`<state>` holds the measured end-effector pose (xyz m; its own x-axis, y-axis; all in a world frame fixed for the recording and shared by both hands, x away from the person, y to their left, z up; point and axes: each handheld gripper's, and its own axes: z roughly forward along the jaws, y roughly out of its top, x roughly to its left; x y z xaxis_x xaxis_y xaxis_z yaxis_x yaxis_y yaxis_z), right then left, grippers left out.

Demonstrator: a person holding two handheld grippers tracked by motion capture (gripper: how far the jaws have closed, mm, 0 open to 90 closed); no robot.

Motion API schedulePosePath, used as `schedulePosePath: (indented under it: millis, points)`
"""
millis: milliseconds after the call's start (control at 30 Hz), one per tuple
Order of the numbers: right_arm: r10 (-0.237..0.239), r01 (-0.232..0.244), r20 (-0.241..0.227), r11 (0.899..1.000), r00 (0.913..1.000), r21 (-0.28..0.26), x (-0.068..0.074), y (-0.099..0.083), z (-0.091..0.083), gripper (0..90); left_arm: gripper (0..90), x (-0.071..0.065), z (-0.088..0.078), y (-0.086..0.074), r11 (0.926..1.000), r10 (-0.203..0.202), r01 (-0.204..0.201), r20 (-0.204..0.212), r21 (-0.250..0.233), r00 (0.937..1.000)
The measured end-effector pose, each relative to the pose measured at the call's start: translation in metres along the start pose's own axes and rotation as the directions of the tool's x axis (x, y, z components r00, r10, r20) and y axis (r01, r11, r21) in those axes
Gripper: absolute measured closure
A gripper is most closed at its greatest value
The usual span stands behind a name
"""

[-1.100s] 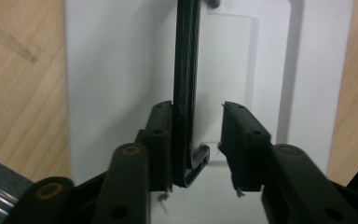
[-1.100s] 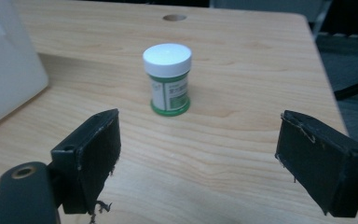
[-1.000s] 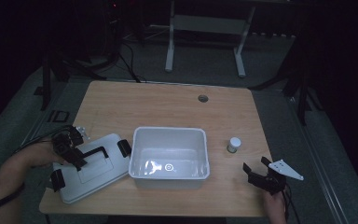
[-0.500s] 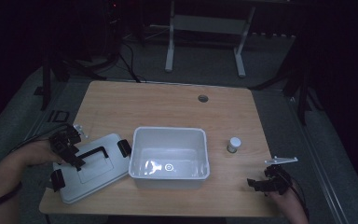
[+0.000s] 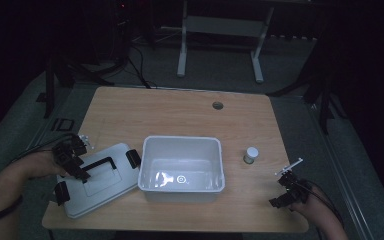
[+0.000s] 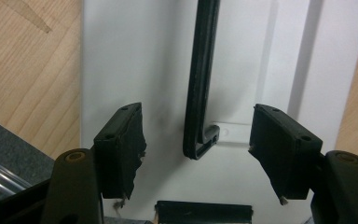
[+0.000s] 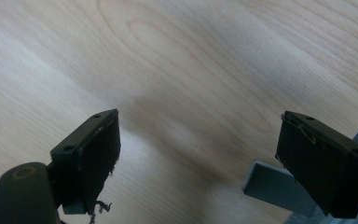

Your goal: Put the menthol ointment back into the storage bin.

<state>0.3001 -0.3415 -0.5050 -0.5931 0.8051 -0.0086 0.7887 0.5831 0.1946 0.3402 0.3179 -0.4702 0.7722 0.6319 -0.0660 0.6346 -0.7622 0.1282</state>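
Lid [image 5: 94,179], white with a black handle [image 6: 199,84], lies flat on the desk [image 5: 180,112] just left of the open bin [image 5: 181,167]. Left tool [image 6: 193,154] hovers over it, jaws apart astride the handle's end, having just widened. Right tool [image 7: 198,158] gapes empty over bare desk right of the bin. Refitting the lid remains.

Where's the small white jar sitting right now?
In the high view the small white jar stands on the table, just right of the open white bin, apart from it and up-left of the right gripper.
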Motion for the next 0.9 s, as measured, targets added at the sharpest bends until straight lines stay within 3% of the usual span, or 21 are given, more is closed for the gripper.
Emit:
schedulePosePath:
  millis: [133, 267, 333, 767, 900]
  points:
    - [-0.058, 0.058, -0.003, 0.995, 0.9983, 0.085, 0.000, 0.006, 0.000, 13.4, 34.9, -0.001, -0.002, 0.000, 0.9999, -0.003, 0.003, 0.002, 0.014, 1.0000]
    - [-0.106, 0.107, -0.017, 0.977, 0.9942, 0.182, 0.000, 0.014, -0.001, 13.5, 35.0, -0.001, -0.003, 0.001, 0.9996, 0.003, -0.003, -0.003, 0.027, 1.0000]
    - [-0.126, 0.128, -0.024, 0.971, 0.9917, 0.200, -0.002, 0.019, -0.003, 13.4, 34.9, -0.001, -0.003, 0.001, 0.9996, 0.002, -0.002, 0.000, 0.028, 1.0000]
    - [-0.164, 0.168, -0.039, 0.968, 0.9857, 0.184, -0.017, 0.056, -0.015, 11.6, 35.0, -0.001, -0.005, -0.001, 0.9998, 0.003, -0.003, 0.003, 0.020, 1.0000]
    - [-0.175, 0.173, -0.002, 0.968, 0.9845, 0.185, -0.019, 0.067, -0.015, 11.7, 35.0, -0.001, -0.006, -0.002, 0.9997, 0.002, -0.002, 0.001, 0.023, 1.0000]
